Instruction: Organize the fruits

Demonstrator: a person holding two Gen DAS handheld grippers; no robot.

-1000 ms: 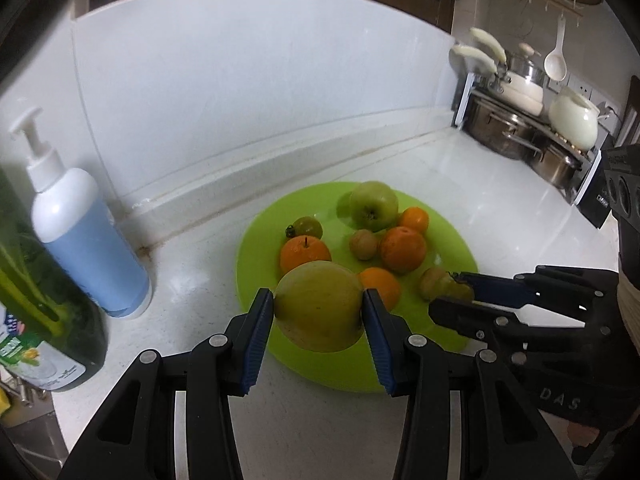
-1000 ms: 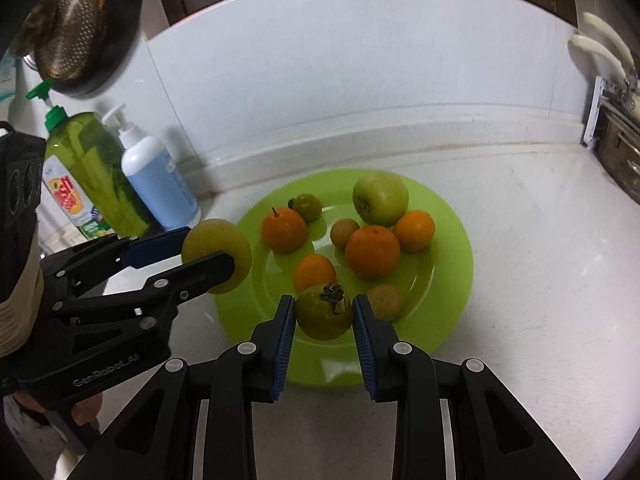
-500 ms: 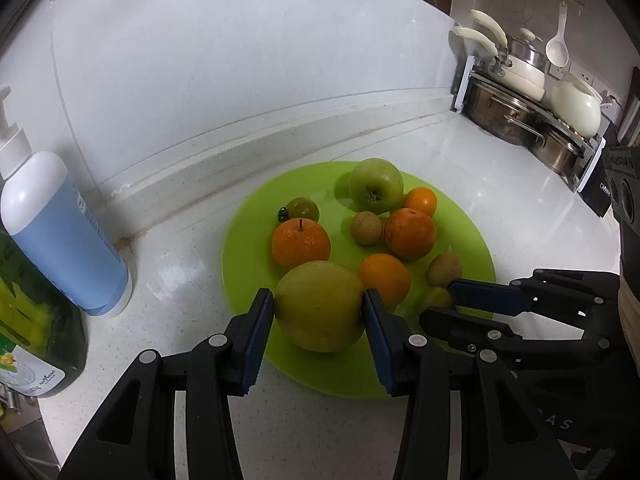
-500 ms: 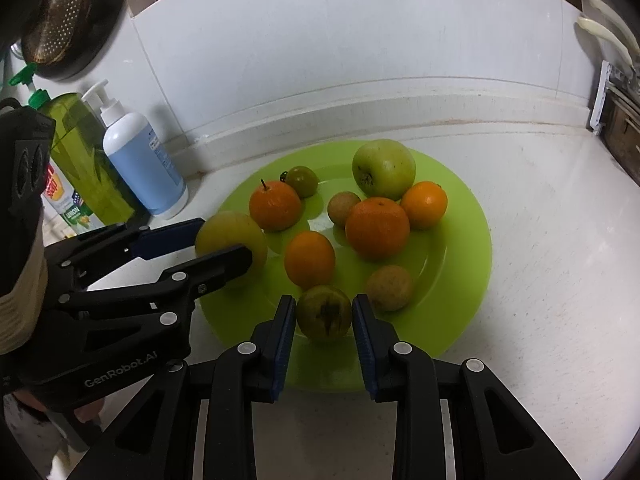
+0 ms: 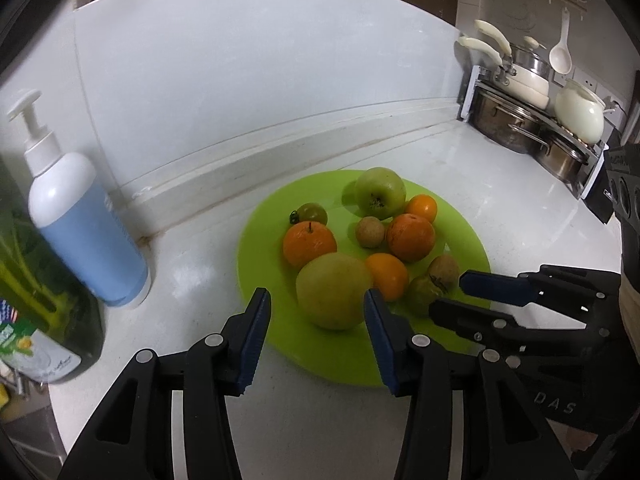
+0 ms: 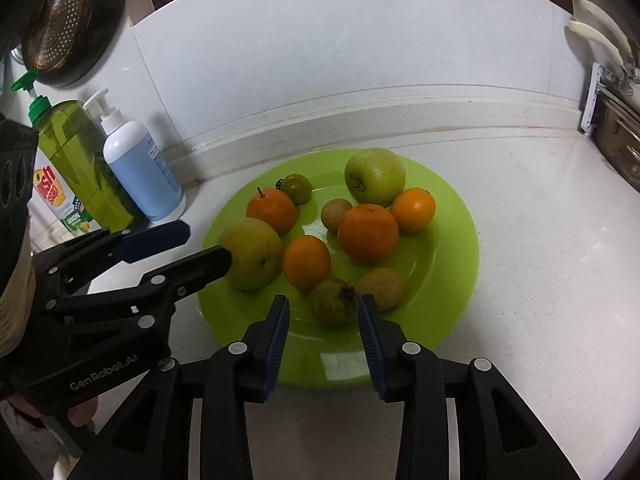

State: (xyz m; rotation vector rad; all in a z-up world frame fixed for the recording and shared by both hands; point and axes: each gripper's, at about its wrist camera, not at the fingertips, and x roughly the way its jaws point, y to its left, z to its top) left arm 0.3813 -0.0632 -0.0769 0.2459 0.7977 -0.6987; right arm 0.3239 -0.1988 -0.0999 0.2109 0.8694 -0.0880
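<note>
Left tool is open: jaws spread wide, the yellow-green pear sits between them on the green plate. Gap shows on the left side; the right pad looks just beside the fruit, contact unclear. In the right wrist view the same pear rests at the plate's left edge with the left tool flanking it.

Right tool is also open. The small green tomato lies on the plate between its pads, a clear gap on the left, right pad close.

Rest of the plate: a green apple at the back, four oranges — one with a stem, a large one, a smaller one beside the apple, one near the pear. Two brownish round fruits and a second small green tomato by the stemmed orange.

Plate sits on the white tabletop. A blue pump bottle and a green dish-soap bottle stand left of it against the wall. Pots on a rack at far right.
</note>
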